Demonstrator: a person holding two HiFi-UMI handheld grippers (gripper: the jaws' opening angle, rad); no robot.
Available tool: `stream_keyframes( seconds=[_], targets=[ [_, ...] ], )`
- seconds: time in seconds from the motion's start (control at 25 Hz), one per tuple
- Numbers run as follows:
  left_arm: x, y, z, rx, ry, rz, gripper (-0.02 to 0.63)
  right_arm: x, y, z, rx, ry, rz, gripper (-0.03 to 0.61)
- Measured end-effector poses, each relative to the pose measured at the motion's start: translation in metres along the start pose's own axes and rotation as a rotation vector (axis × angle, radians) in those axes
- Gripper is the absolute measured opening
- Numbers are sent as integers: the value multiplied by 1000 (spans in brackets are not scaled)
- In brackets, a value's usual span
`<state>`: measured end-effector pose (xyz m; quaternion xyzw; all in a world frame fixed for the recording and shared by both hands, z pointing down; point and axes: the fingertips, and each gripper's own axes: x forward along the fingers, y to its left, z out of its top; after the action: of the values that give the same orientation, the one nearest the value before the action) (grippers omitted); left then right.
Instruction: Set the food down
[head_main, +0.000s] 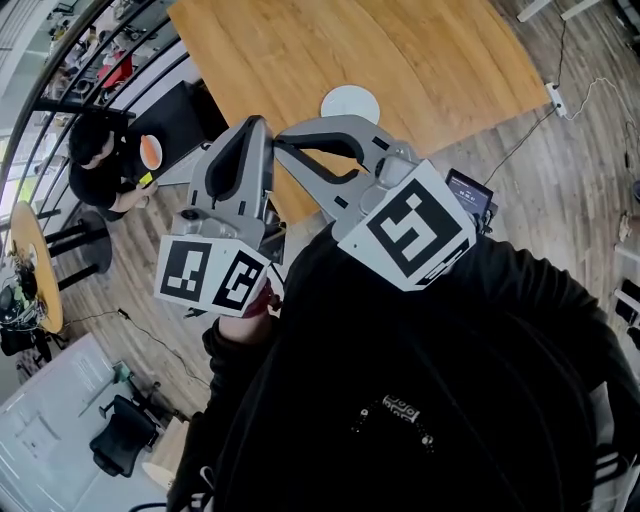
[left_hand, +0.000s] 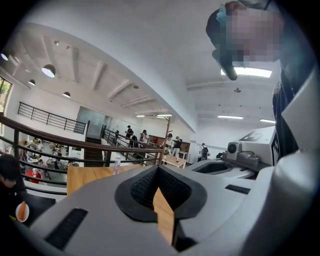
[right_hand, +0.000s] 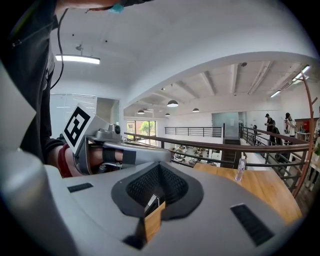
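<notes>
Your left gripper (left_hand: 159, 172) is pinched shut on nothing, and so is the right gripper (right_hand: 159, 170). No food shows anywhere near either set of fingers. Find it first, then lower gently onto the white plate (head_main: 350, 103) just beyond the fingertips.

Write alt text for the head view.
A person in a black top, seen from above, holds the left gripper and right gripper side by side near the chest, pointing toward a wooden table with a white round disc on it. Another person is at the left.
</notes>
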<state>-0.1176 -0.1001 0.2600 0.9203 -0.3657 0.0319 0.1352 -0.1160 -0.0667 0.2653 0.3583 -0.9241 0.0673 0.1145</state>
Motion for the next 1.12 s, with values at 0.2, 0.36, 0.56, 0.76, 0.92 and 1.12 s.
stream_keyframes(
  seconds=[0.2, 0.36, 0.56, 0.76, 0.92, 1.12],
  targets=[
    [-2, 19, -7, -22, 1, -4, -2, 19, 2, -5, 0, 25, 2, 18],
    [-4, 28, -13, -53, 2, 7, -2, 28, 4, -10, -6, 60, 15, 18],
    [0, 36, -20, -95, 26, 26, -2, 36, 0, -16, 12, 94, 48, 18],
    [8, 41, -30, -122, 72, 65, -2, 39, -8, -25, 20, 131, 110, 18],
    [16, 51, -43, -153, 106, 101, -2, 48, -14, -38, 60, 155, 145, 18],
    [19, 58, -54, -177, 148, 143, -2, 55, -17, -47, 73, 174, 197, 19]
  ],
)
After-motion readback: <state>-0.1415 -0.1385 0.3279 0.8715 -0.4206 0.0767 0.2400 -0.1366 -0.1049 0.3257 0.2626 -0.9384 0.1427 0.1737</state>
